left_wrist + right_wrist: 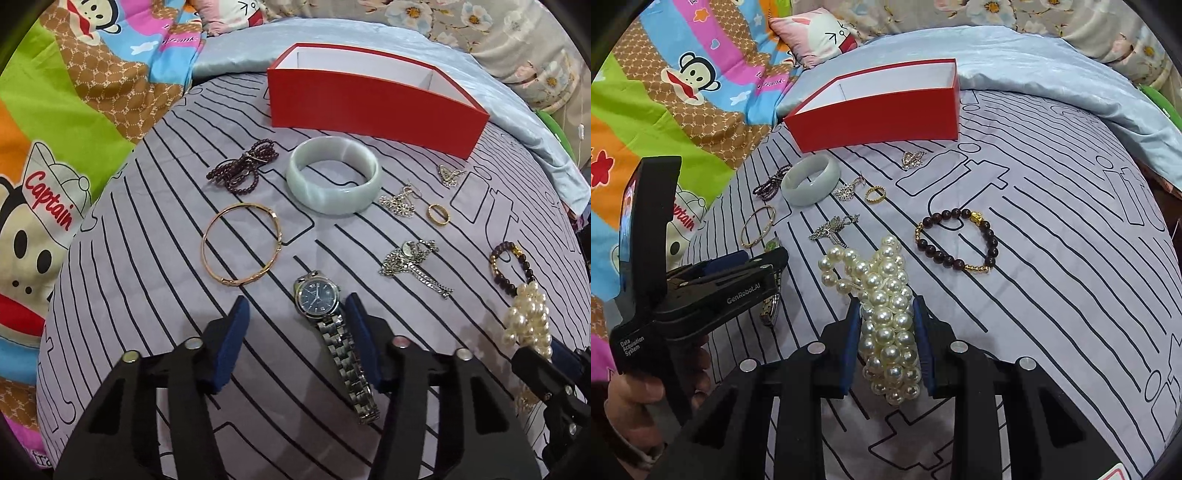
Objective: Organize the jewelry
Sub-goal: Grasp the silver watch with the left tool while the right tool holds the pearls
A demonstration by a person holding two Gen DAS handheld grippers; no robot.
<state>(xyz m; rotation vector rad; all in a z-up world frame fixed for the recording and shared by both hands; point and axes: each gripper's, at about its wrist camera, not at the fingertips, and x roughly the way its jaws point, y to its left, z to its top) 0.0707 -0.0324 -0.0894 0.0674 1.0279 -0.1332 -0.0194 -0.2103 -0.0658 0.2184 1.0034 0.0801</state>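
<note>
Box (373, 110) at back of bedspread (147, 295); bangle (334, 184) just before it, bead strand (242, 168) left, ring (438, 213) right; watch (321, 299) nearest, pearls (886, 314) far right.

1. A grey sheet (155, 295) with black line print covers the bed.
2. A cartoon-monkey blanket (55, 110) lies along the bed's left edge.
3. A pale blue cloth (1052, 66) lies at the far edge.
4. A pink cartoon pillow (820, 37) sits in the far-left corner.
5. Floral bedding (498, 37) lies beyond.
</note>
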